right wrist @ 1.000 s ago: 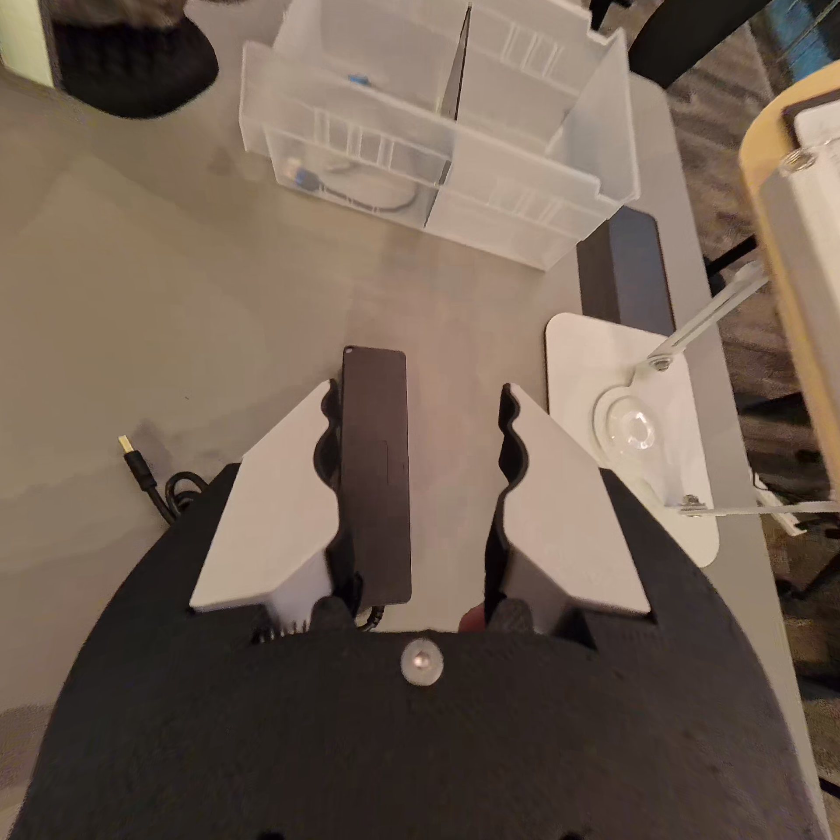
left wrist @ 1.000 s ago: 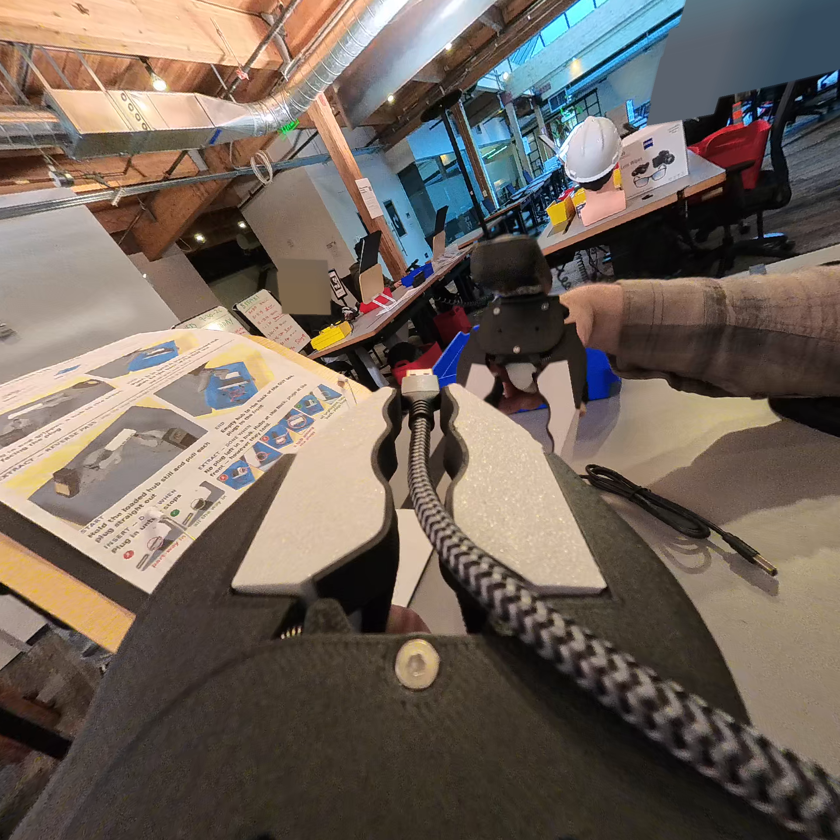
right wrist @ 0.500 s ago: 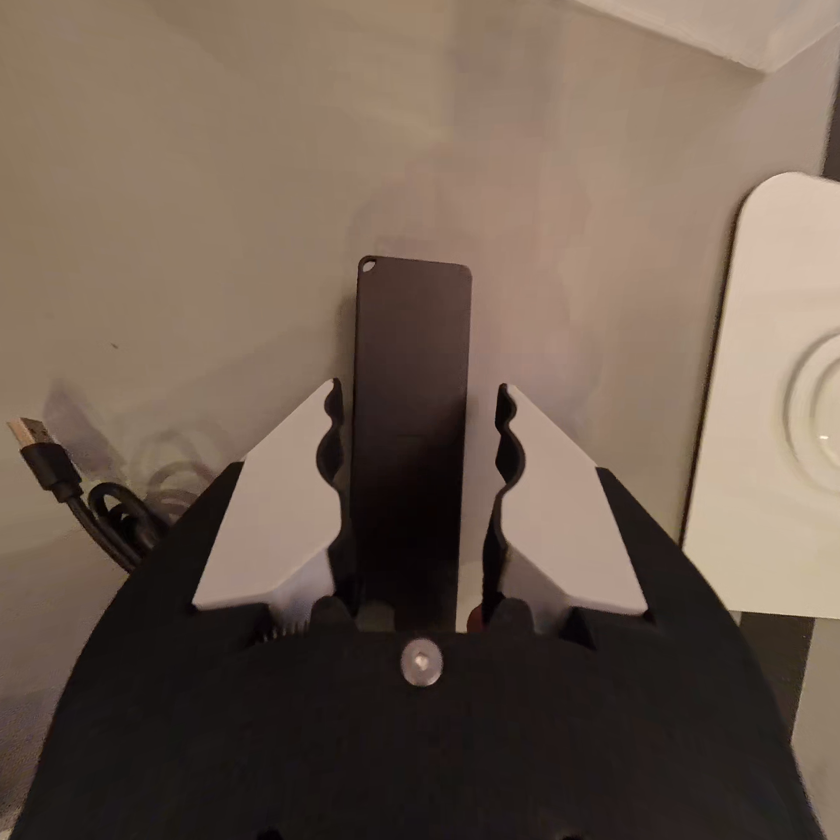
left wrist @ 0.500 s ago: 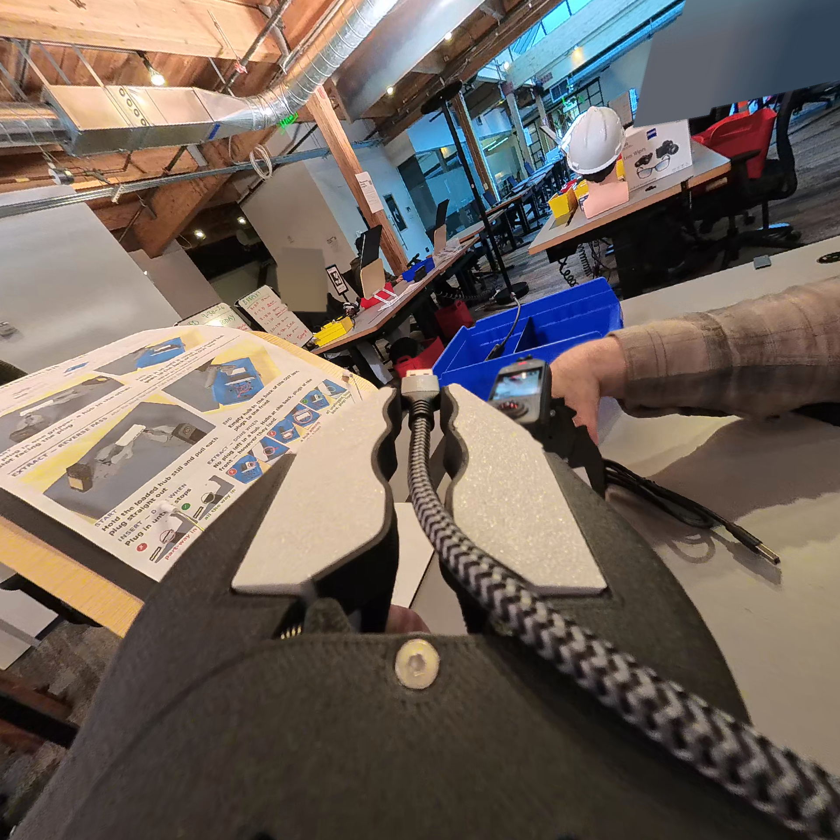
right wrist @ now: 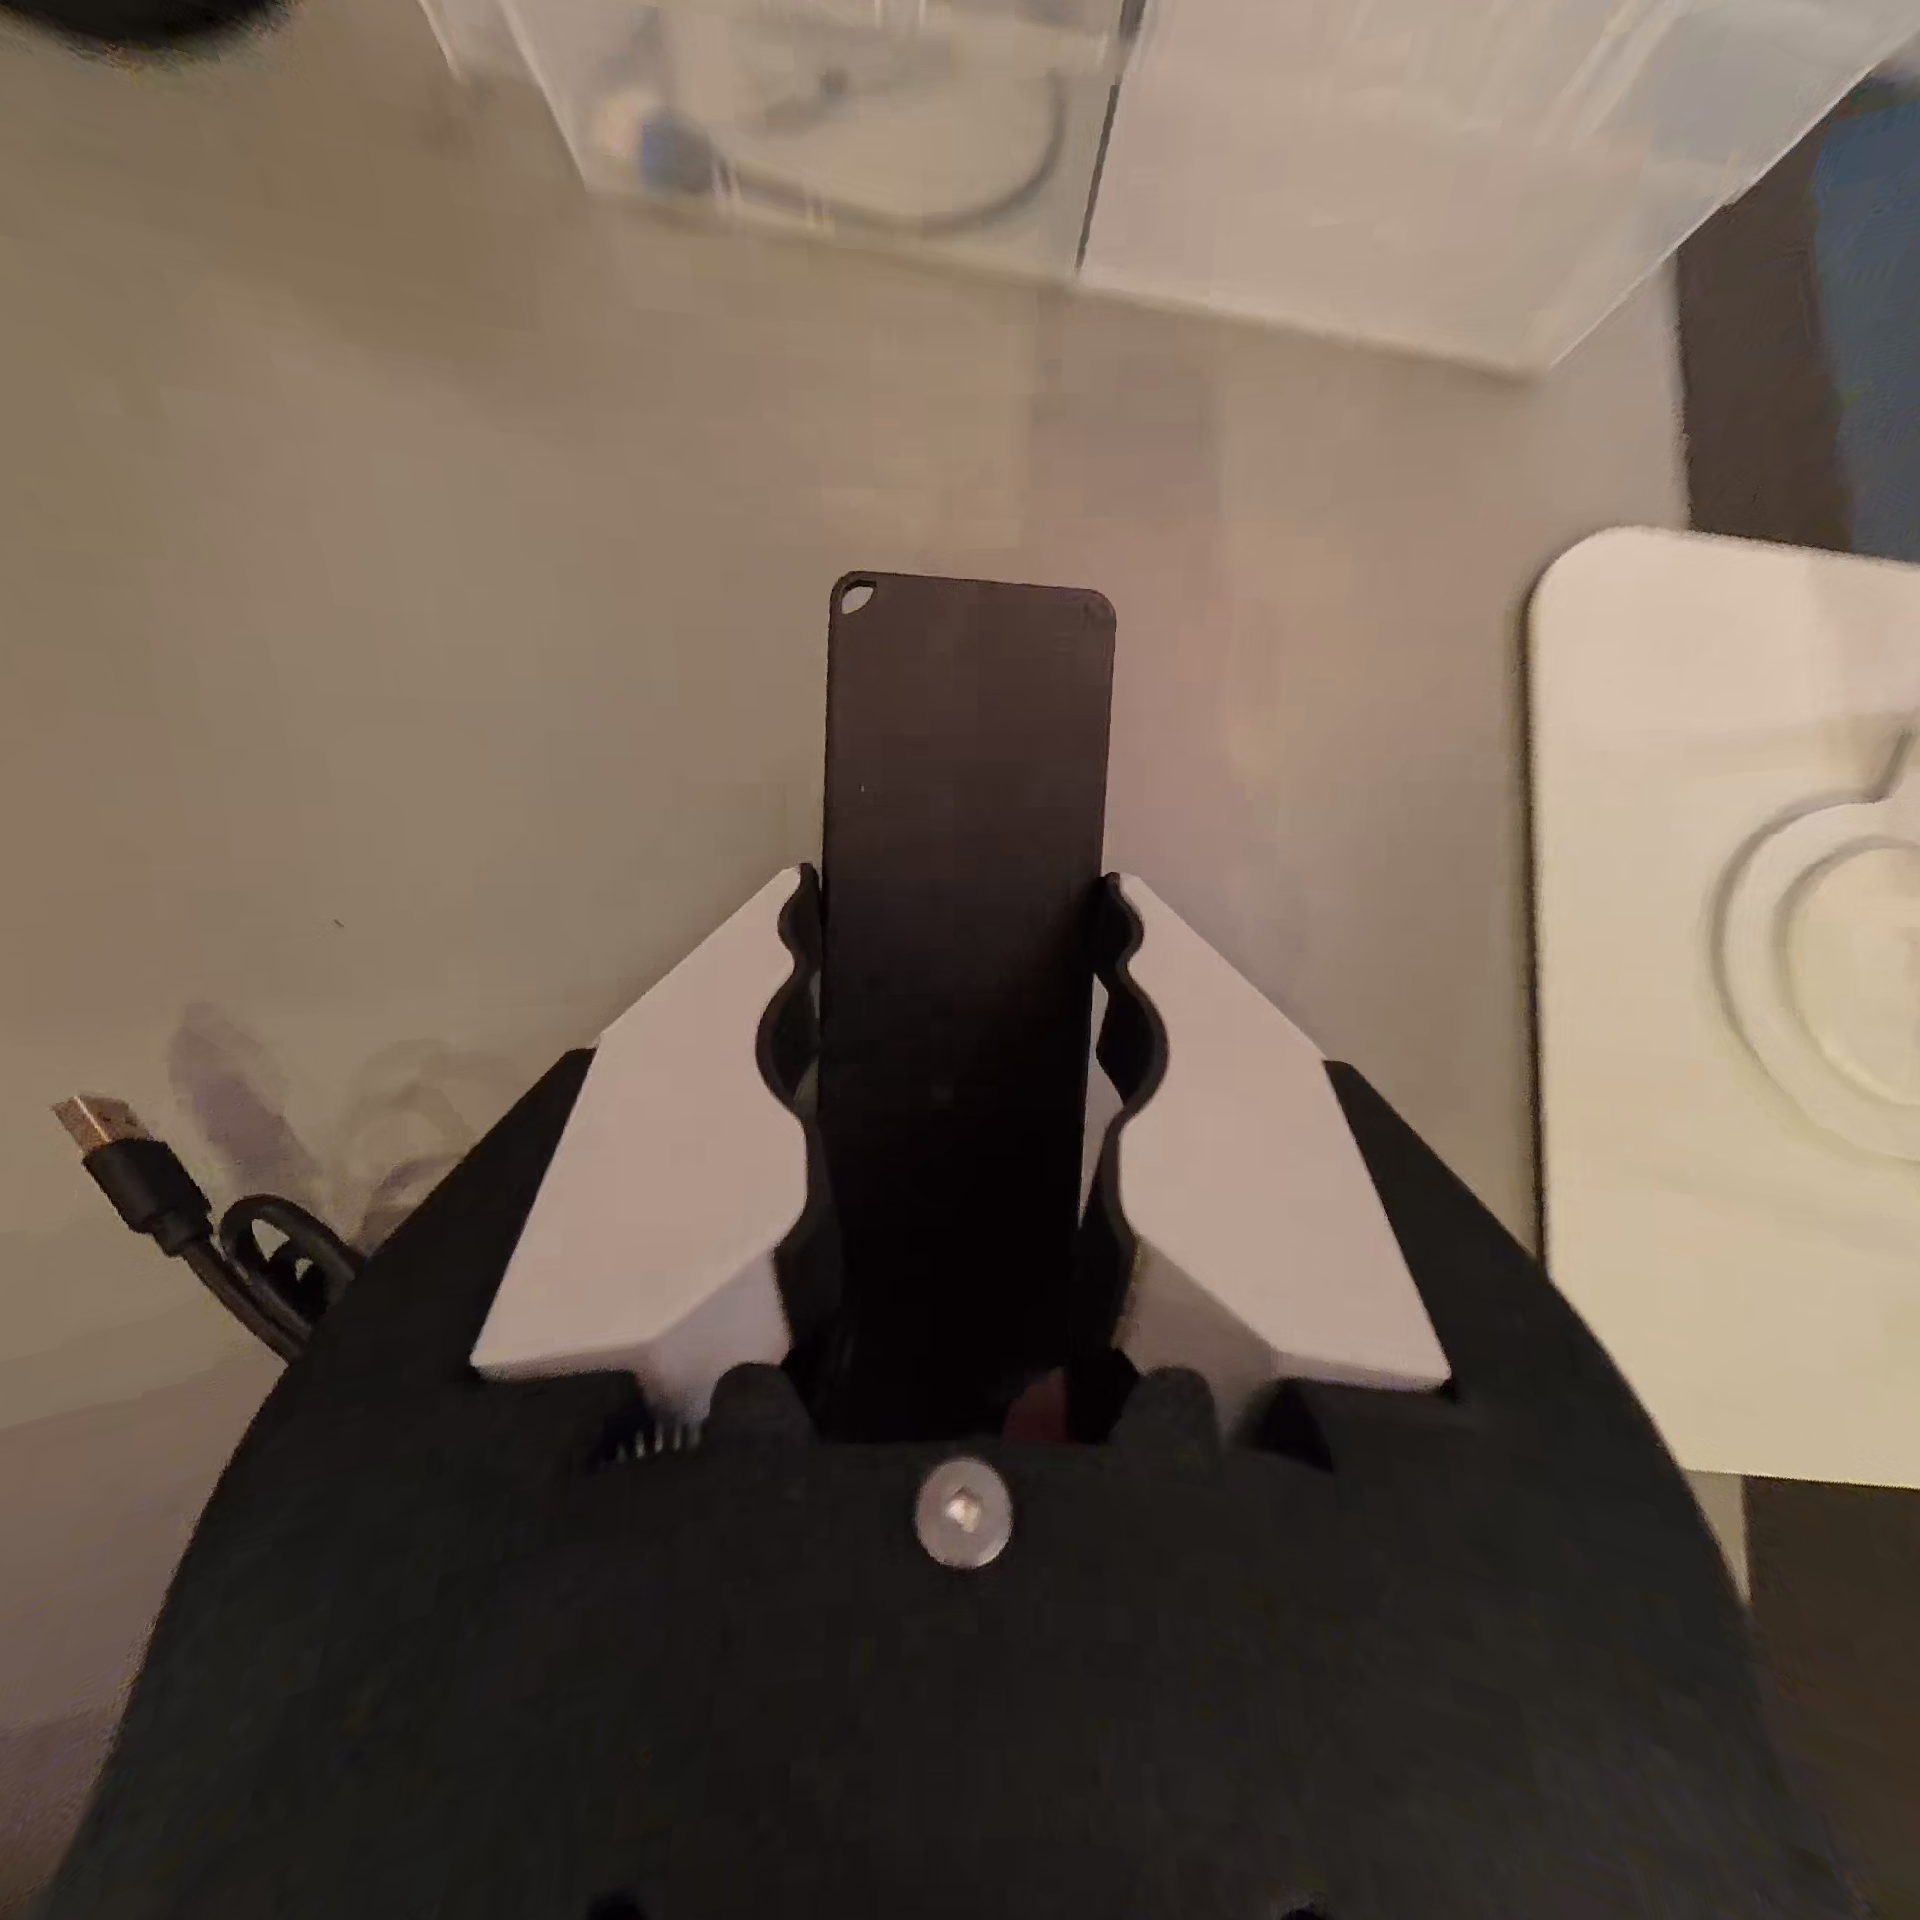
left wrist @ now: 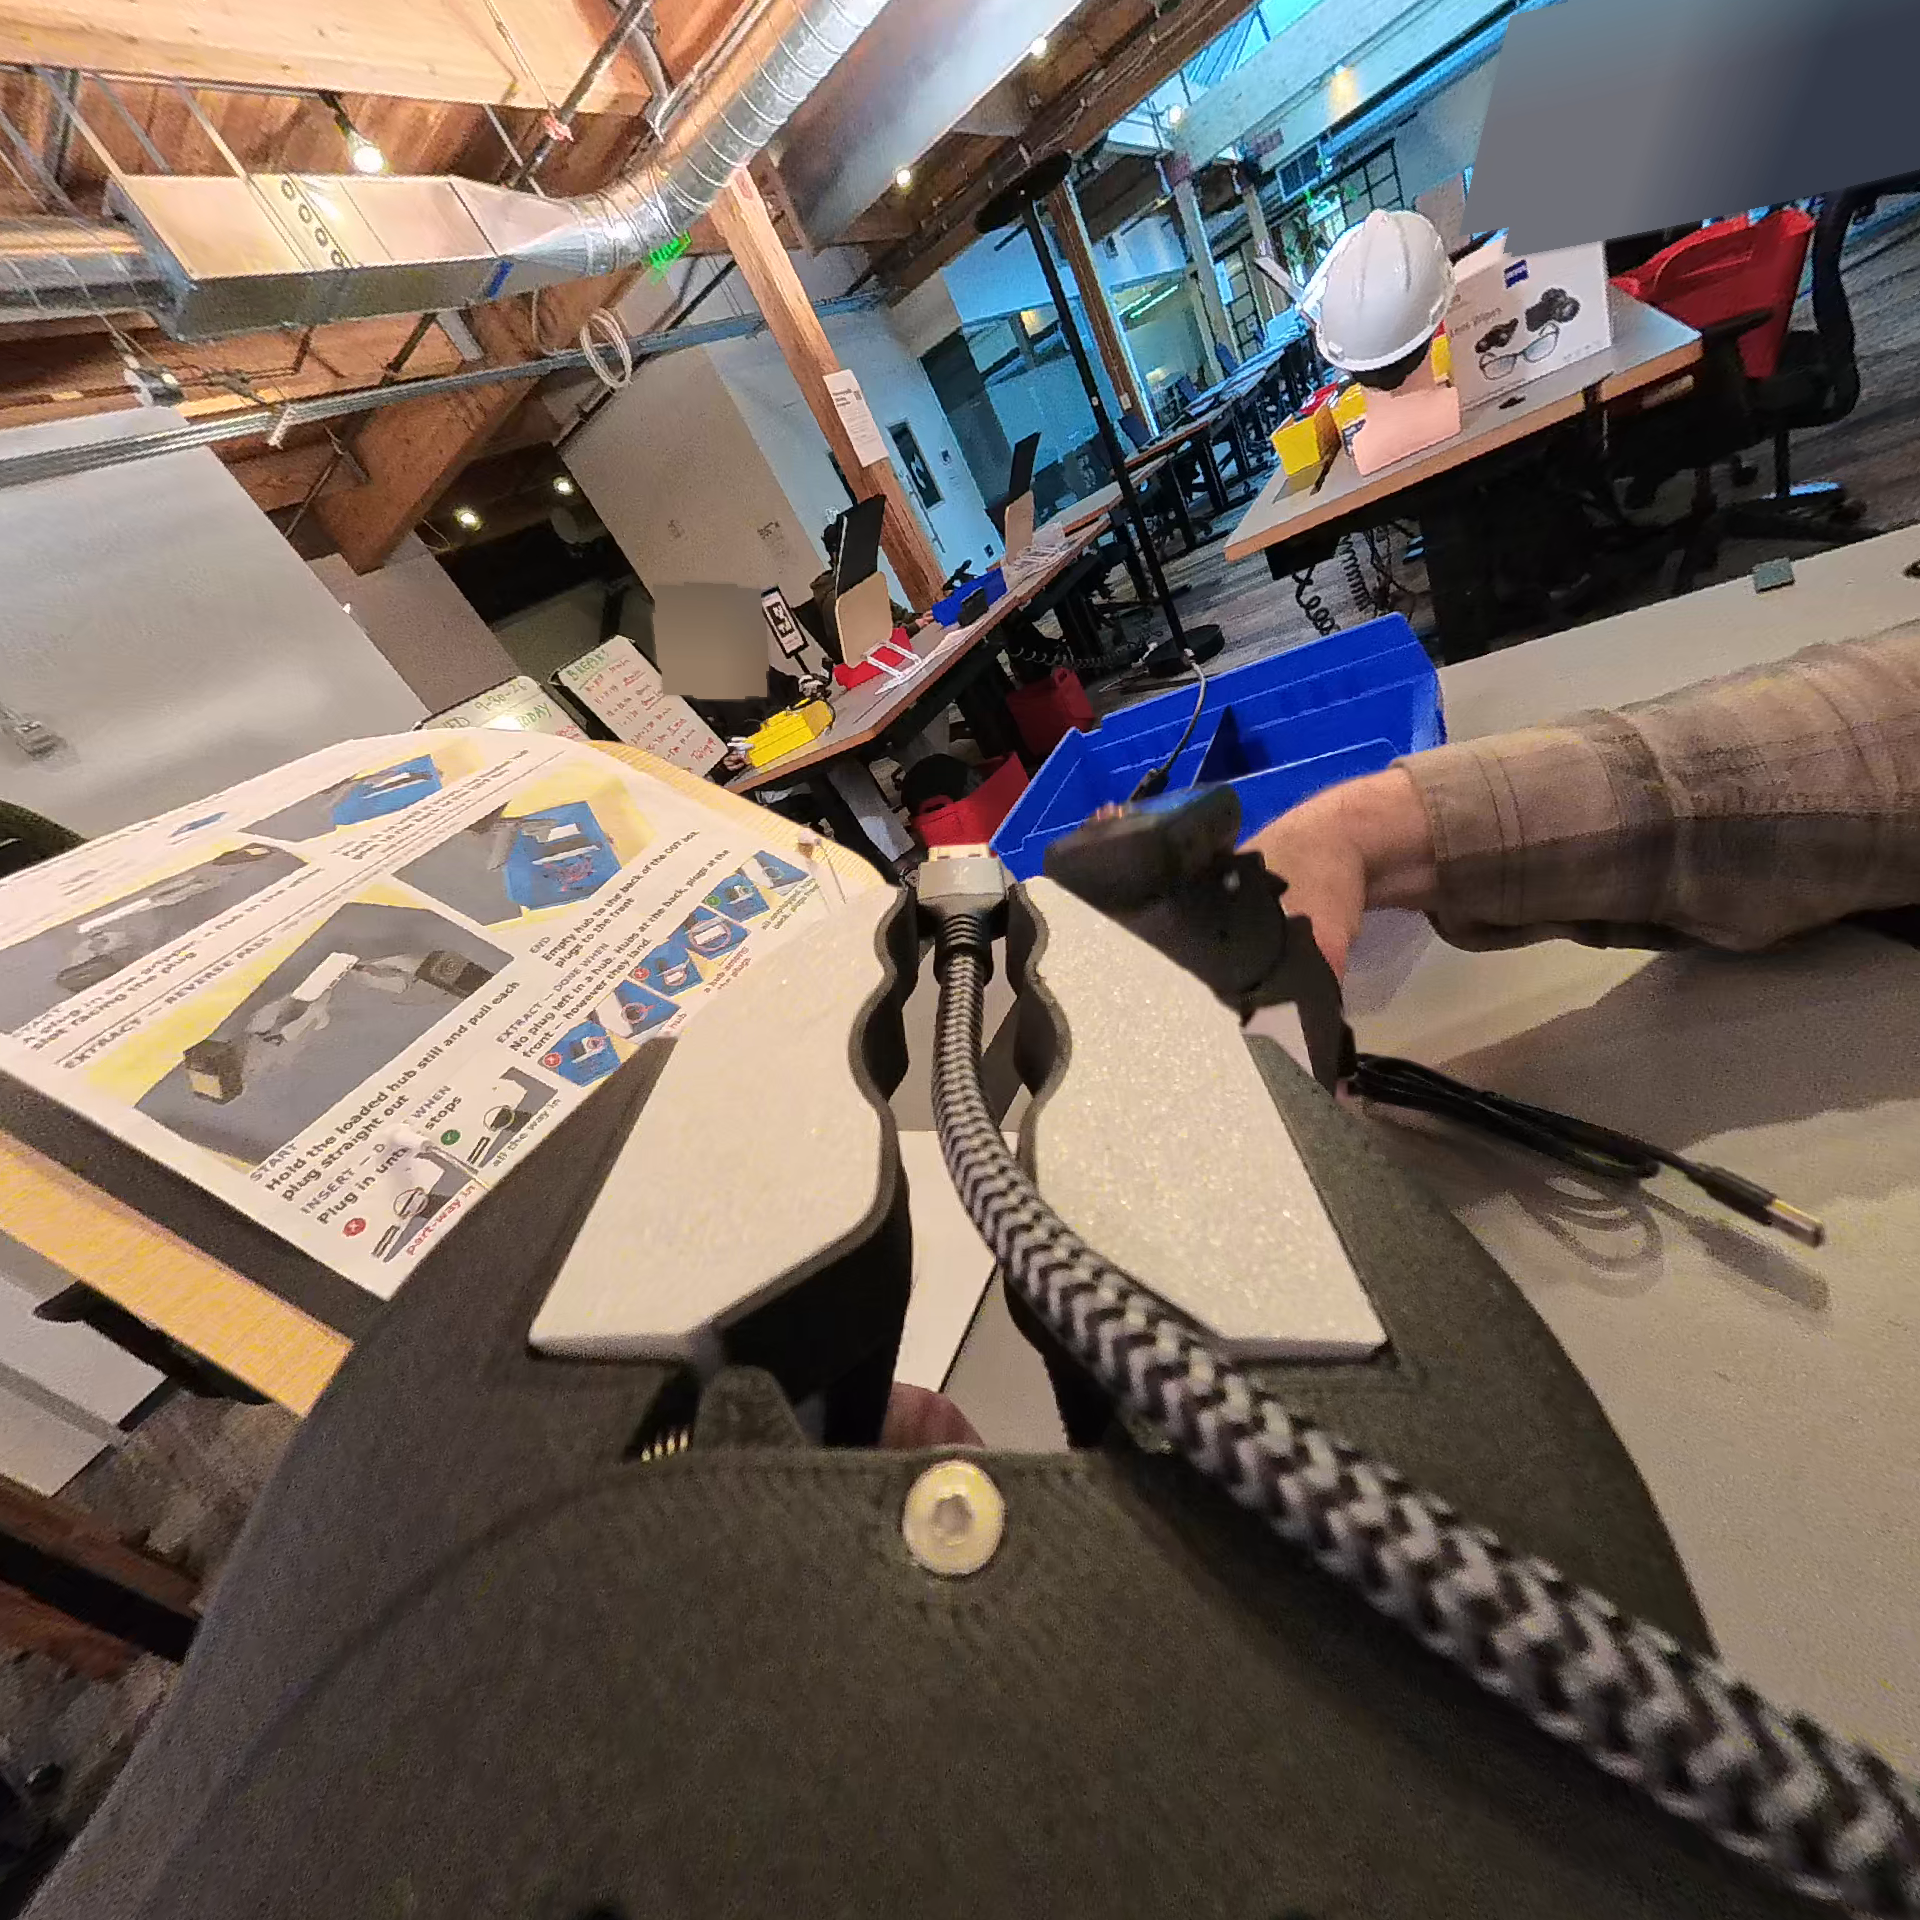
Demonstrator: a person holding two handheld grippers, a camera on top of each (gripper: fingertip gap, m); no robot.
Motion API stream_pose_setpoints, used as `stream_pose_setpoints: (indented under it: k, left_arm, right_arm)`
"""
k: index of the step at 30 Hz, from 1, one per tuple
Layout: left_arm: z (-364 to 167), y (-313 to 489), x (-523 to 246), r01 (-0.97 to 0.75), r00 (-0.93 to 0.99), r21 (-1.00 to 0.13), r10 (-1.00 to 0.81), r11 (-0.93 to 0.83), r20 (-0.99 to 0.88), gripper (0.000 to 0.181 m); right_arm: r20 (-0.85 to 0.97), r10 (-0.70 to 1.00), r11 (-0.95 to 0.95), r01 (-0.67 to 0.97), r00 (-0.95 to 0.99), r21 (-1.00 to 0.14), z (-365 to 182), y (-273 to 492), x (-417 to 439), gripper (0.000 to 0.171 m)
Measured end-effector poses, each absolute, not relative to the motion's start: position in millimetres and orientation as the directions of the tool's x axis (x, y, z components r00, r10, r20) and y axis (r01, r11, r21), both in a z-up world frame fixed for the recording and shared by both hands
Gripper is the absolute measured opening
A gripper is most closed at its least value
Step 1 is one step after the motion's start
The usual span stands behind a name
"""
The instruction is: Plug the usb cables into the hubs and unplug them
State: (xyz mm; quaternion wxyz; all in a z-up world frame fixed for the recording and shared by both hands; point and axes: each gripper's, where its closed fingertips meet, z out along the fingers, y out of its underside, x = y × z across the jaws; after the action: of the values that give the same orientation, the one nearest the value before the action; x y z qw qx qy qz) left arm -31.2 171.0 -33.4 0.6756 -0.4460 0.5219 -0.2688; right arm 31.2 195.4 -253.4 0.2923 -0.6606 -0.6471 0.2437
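Observation:
My left gripper (left wrist: 961, 906) is shut on the grey plug (left wrist: 958, 878) of a black-and-white braided USB cable (left wrist: 971, 1049), held up in the air; the cable trails back over the gripper body. My right gripper (right wrist: 961, 896) is low over the grey table (right wrist: 416, 623), its pads pressed on both long sides of a flat black hub (right wrist: 968, 769) that sticks out ahead of the fingertips. In the left wrist view the right gripper (left wrist: 1184, 894) shows with a hand and plaid sleeve behind it. A thin black USB cable (left wrist: 1558, 1143) lies on the table, and its plug shows in the right wrist view (right wrist: 120, 1148).
A clear plastic bin (right wrist: 1299, 156) with a cable in it stands ahead of the hub. A white base plate (right wrist: 1683, 831) lies to the right. A blue bin (left wrist: 1299, 717) sits at the table's far edge. A printed instruction sheet (left wrist: 312, 935) stands on the left. My hands' fingertips stand some 25 cm from each other.
My right gripper came down over the black hub and its pads closed from a wide gap onto the hub's sides. My left gripper kept its hold on the braided cable's plug.

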Motion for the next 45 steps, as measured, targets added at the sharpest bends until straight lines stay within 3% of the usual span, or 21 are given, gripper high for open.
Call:
stream_pose_setpoints:
  k: [7,16,22,29,38,45]
  left_arm:
    - [-42.6,185.4,-33.3,-0.141,0.342,-0.899,-0.831,0.416,-0.438,0.016]
    - [-75.6,187.7,-9.1,-0.216,0.294,-0.903,-0.858,0.370,-0.422,0.016]
    - [-83.0,182.3,5.5,-0.193,0.279,-0.916,-0.875,0.352,-0.395,0.017]
    - [-92.2,177.5,13.3,-0.221,0.249,-0.907,-0.879,0.357,-0.407,0.017]
    - [-116.8,177.1,20.2,-0.297,0.190,-0.898,-0.902,0.325,-0.389,0.017]
    - [-128.5,172.5,25.1,-0.322,0.145,-0.895,-0.918,0.309,-0.369,0.017]
  right_arm:
    - [0.080,0.990,0.039,0.310,0.118,-0.950,-149.9,203.5,34.0,0.051]
    - [0.067,0.994,0.062,0.065,0.081,-0.996,-101.8,190.2,29.0,0.050]
    - [0.080,0.995,0.075,0.078,0.059,-0.994,-104.9,183.8,20.9,0.051]
    - [0.100,0.993,0.084,0.208,0.066,-0.975,-125.9,184.8,18.2,0.050]
    - [0.260,0.962,0.195,0.451,0.085,-0.871,-158.4,191.7,23.2,0.052]
    - [0.345,0.937,0.257,0.550,0.060,-0.795,-173.8,192.7,21.1,0.054]
